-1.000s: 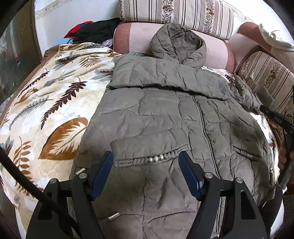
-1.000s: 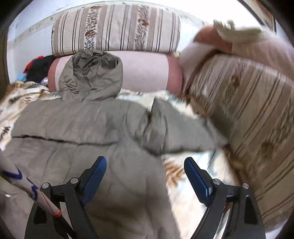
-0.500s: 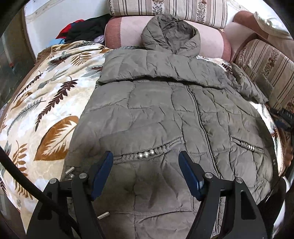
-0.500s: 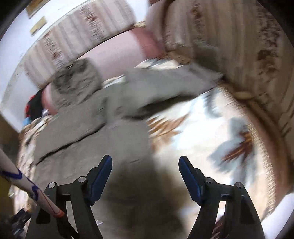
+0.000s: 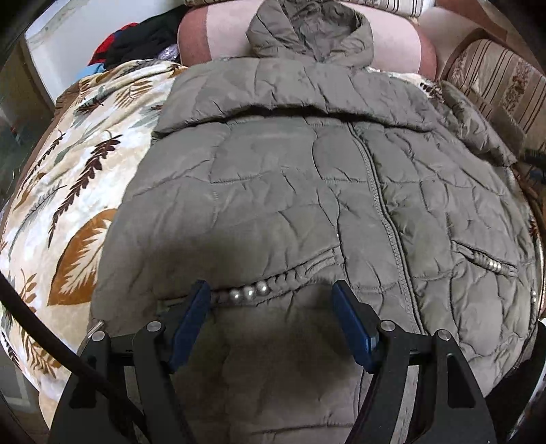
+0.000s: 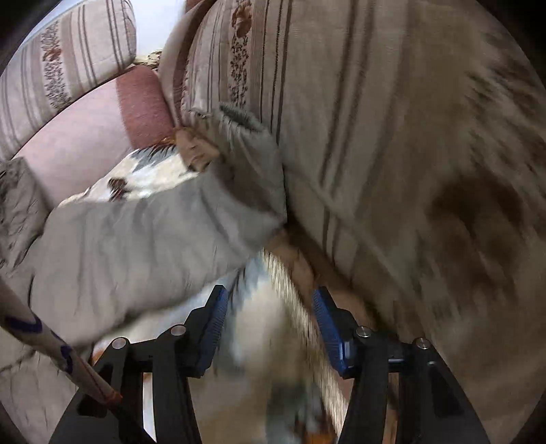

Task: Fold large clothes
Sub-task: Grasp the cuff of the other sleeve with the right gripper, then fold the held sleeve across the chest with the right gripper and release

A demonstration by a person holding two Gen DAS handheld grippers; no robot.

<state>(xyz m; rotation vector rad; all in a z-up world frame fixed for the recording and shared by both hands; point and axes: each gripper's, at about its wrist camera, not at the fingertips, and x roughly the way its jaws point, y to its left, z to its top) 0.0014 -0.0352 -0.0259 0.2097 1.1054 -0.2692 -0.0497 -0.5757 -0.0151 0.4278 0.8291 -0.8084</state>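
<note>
Olive-grey quilted hooded jacket (image 5: 307,191) lying front-up on a leaf-printed fleece blanket (image 5: 68,191) over a sofa seat. Its long axis runs from the hem, nearest the viewer, to the hood (image 5: 307,30), which rests against a pink bolster cushion (image 5: 218,37). One sleeve already lies folded across the chest just below the hood; the other sleeve (image 6: 153,232) stretches sideways, its cuff touching a striped sofa arm (image 6: 375,136). Folding is judged barely begun: that sleeve and the body remain to be folded. Left gripper (image 5: 271,316) hovers over the beaded pocket seam (image 5: 249,292), jaws apart, empty. Right gripper (image 6: 269,328), jaws just narrowing yet still parted, holds nothing; only blanket shows between them, beside the sleeve.
</note>
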